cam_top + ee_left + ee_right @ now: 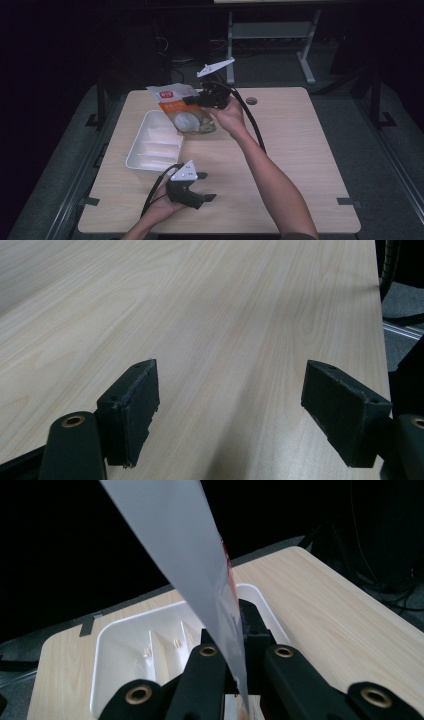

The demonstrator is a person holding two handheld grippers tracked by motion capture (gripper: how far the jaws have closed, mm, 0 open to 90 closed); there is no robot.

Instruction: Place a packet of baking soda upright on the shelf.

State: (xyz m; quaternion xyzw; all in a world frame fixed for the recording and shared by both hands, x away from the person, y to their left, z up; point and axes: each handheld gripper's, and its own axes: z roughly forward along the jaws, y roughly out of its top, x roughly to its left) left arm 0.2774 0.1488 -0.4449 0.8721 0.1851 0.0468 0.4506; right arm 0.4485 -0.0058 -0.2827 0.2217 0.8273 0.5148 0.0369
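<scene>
Fingers, right gripper (192, 100): clamped on bag (186, 112) edge, holding it aloft over tray (135, 159), likely for loading. Fingers, left gripper (207, 186): wide apart, empty, idle low over worktop (300, 150).

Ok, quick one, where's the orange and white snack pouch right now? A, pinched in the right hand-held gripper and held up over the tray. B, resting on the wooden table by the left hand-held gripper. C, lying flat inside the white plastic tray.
A: the right hand-held gripper is shut on the orange and white snack pouch, which hangs in the air above the white plastic tray.
</scene>
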